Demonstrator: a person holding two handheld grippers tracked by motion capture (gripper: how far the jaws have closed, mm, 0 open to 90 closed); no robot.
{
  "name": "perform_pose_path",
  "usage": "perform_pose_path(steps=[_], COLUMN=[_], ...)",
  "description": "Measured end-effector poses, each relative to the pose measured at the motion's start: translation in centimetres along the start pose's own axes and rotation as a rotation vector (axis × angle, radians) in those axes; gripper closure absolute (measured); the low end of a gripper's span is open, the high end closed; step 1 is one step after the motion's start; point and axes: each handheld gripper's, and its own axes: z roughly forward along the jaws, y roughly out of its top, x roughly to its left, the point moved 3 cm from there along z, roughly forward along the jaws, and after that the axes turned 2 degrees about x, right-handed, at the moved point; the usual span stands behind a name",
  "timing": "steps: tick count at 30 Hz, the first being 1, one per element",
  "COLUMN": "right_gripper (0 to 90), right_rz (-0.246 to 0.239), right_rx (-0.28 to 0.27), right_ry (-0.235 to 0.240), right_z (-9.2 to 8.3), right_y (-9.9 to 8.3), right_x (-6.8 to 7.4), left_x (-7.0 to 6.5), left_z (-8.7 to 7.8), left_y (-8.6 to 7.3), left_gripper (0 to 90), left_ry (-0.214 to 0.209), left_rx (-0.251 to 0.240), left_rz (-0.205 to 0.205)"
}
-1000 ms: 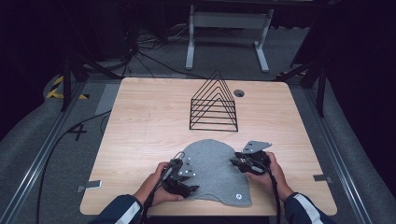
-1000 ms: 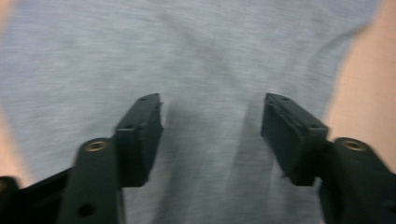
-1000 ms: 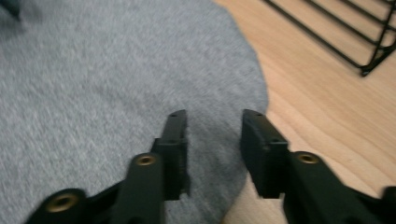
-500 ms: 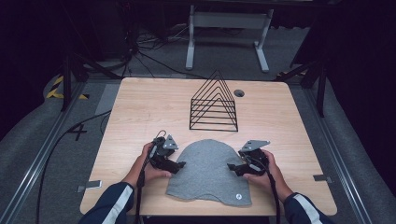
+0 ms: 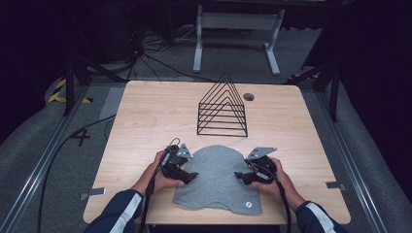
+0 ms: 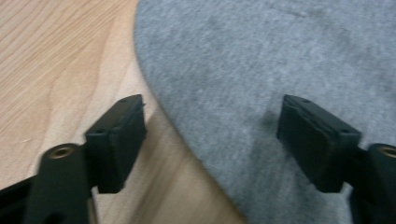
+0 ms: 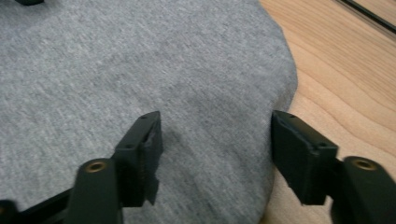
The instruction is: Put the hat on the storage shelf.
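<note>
**A:** Item one, please. What is on the surface (image 5: 145,121)?

**B:** One grey knit hat (image 5: 217,179), flat, near my edge of the surface, dome pointing away from me, hem toward me. Item two: a black wire rack (image 5: 223,108), triangular, standing beyond the hat and clear of it. Item three: a round hole (image 5: 248,96) in the surface, just right of the rack.

**A:** And the tools?

**B:** Left hand-held gripper (image 5: 187,175): at the hat's left edge, jaws spread wide, holding nothing. In the left gripper view one jaw sits over bare wood, the other over the cloth, so the edge runs between them. Right hand-held gripper (image 5: 241,175): at the right edge, jaws likewise wide and empty; in the right gripper view one jaw is over the cloth, the other at the rim where cloth meets wood.

**A:** How would you handle the step in hand?

**B:** My judgement: I am set to pinch both sides. I would lower each lower jaw flat to the wood and slide it under the rim before closing, so both layers are caught rather than the top one alone. Close both together, at matching height, or the hat will skew.

**A:** Any markings?

**B:** One small round white tag (image 5: 248,205) near the hem, right side. Too small to read. No other writing legible.
</note>
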Motion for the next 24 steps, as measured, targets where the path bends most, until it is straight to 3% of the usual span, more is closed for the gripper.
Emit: perform_pose_path(steps=[2,6,9,12,18,24], right_gripper=[42.3,60.0,69.0,77.3,83.2,83.7], right_rz=[-0.002,-0.013,-0.019,-0.017,-0.027,-0.04], right_rx=[0.003,-0.005,-0.011,-0.018,-0.016,-0.036], right_ry=[0.006,0.032,0.052,0.075,0.076,0.068], right_z=[-0.1,-0.2,-0.2,-0.2,-0.4,-1.2], right_y=[0.0,0.0,0.0,0.0,0.0,0.3], right_x=[0.1,0.5,0.7,0.6,0.6,0.3], left_x=[-0.1,-0.4,-0.4,-0.3,-0.3,-0.2], left_z=[-0.1,-0.2,-0.3,-0.4,-0.4,-1.3], left_y=[0.0,0.0,0.1,0.0,0.0,0.7], left_gripper=[30.8,48.7,52.2,65.3,81.8,83.9], left_ry=[-0.007,-0.029,-0.019,-0.039,-0.06,-0.045], left_rx=[-0.002,-0.016,-0.016,-0.026,-0.03,-0.043], left_rz=[0.009,0.026,0.015,0.004,0.012,0.056])
